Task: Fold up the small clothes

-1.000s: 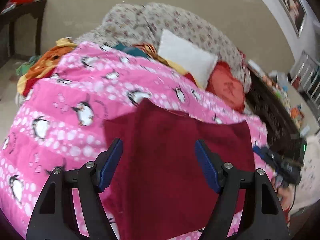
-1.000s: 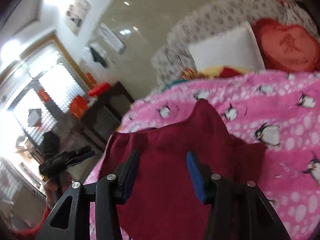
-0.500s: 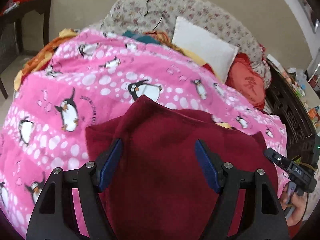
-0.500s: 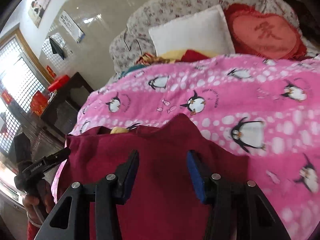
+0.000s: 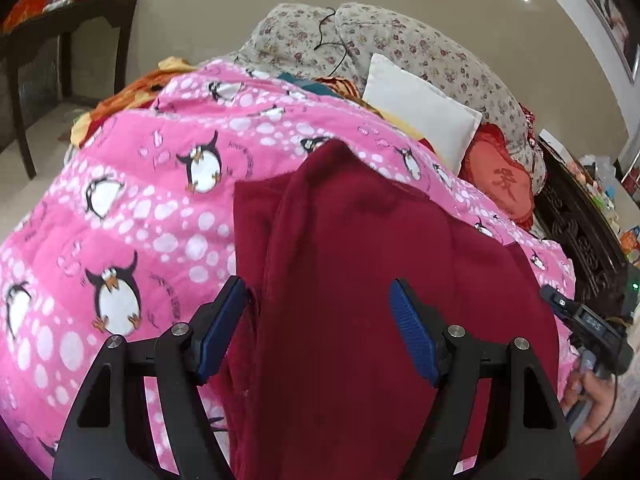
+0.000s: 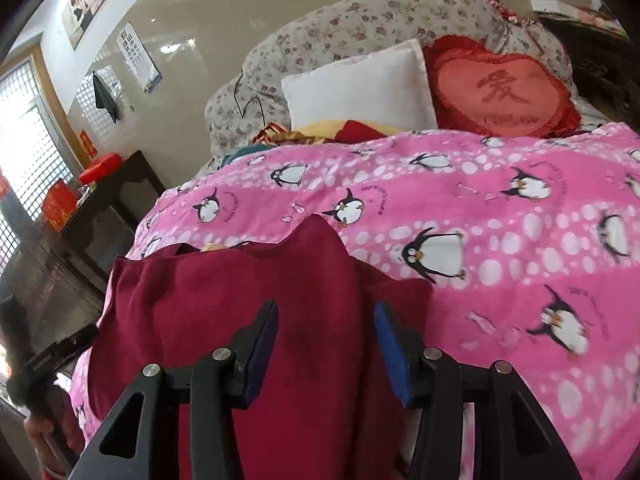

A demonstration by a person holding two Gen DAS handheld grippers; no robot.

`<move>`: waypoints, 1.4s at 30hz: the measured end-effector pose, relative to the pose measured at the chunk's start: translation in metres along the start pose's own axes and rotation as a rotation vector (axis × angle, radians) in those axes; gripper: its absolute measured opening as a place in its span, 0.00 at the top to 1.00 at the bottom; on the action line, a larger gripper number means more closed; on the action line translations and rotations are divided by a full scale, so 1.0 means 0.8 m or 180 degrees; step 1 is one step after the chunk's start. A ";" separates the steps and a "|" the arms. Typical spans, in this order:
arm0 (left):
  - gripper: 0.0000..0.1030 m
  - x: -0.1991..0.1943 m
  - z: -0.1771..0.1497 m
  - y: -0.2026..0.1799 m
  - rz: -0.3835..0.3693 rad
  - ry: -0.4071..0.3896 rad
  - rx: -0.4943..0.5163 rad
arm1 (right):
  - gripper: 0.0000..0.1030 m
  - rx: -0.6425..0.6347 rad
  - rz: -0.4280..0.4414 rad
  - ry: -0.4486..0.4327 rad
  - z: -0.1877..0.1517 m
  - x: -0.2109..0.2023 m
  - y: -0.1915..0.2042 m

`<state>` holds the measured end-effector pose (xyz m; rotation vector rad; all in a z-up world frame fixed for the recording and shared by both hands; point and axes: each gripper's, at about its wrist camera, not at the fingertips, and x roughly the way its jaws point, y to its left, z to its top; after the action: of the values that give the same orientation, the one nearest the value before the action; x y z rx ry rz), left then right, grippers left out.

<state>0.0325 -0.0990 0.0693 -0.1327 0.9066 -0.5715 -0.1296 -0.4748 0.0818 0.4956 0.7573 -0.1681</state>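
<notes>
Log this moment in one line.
stage: folding | item: maroon garment on pink penguin blanket | left hand-held gripper: open | right hand-held gripper: grip unclear

Dark red garment [image 5: 360, 280] [image 6: 248, 300] — soft, fleecy — lying spread on pink penguin blanket [image 5: 132, 200] [image 6: 500, 220], far edge peaking into raised point, long fold ridge running lengthwise down cloth.
</notes>
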 end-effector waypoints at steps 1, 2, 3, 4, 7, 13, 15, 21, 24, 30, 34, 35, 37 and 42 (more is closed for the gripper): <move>0.28 0.004 0.000 0.001 0.0022 0.0020 0.0002 | 0.69 -0.0019 -0.0030 0.0029 0.002 0.010 -0.001; 0.28 0.007 0.000 0.002 0.0049 0.0039 0.0004 | 0.85 -0.0040 -0.0046 0.0030 0.004 0.014 -0.002; 0.28 0.010 0.001 0.003 0.0073 0.0046 -0.0004 | 0.90 -0.0052 -0.0039 0.0004 0.004 0.013 -0.002; 0.28 0.011 0.002 0.003 0.0076 0.0046 -0.0007 | 0.91 -0.0073 -0.0003 -0.0051 0.005 0.008 -0.001; 0.28 0.012 0.010 0.000 0.0074 0.0016 0.0032 | 0.92 -0.0190 -0.0041 -0.0339 0.009 -0.022 0.001; 0.28 0.034 0.022 -0.006 0.0143 0.0081 0.0055 | 0.92 -0.0272 -0.0331 -0.0200 0.005 -0.002 -0.001; 0.28 0.032 0.020 -0.007 0.0170 0.0064 0.0093 | 0.92 -0.0172 -0.0290 -0.0121 0.003 0.006 -0.008; 0.28 0.009 0.014 0.002 0.0280 -0.0006 0.0119 | 0.76 -0.0088 -0.0350 -0.0471 0.007 -0.047 0.007; 0.28 -0.007 0.008 0.013 0.0241 -0.0108 0.0015 | 0.76 -0.0230 -0.0146 -0.0512 0.012 -0.056 0.037; 0.28 -0.018 -0.016 0.036 -0.0011 -0.0076 -0.0243 | 0.76 -0.0259 -0.0321 0.0081 0.022 0.033 0.060; 0.28 -0.014 -0.028 0.051 -0.0191 -0.0049 -0.0349 | 0.67 -0.0156 -0.0398 0.0402 0.027 0.084 0.038; 0.28 -0.011 -0.029 0.055 -0.0224 -0.0030 -0.0376 | 0.66 -0.0142 -0.0401 0.0397 0.028 0.082 0.037; 0.28 -0.004 -0.032 0.063 -0.0287 0.0034 -0.0449 | 0.66 -0.0236 -0.0508 0.0301 0.030 0.066 0.052; 0.28 -0.010 -0.035 0.064 -0.0320 -0.0007 -0.0405 | 0.65 -0.0463 -0.0054 0.0113 0.019 0.028 0.120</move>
<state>0.0282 -0.0485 0.0402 -0.2950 0.9380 -0.6069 -0.0731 -0.3978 0.1110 0.3550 0.8024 -0.1192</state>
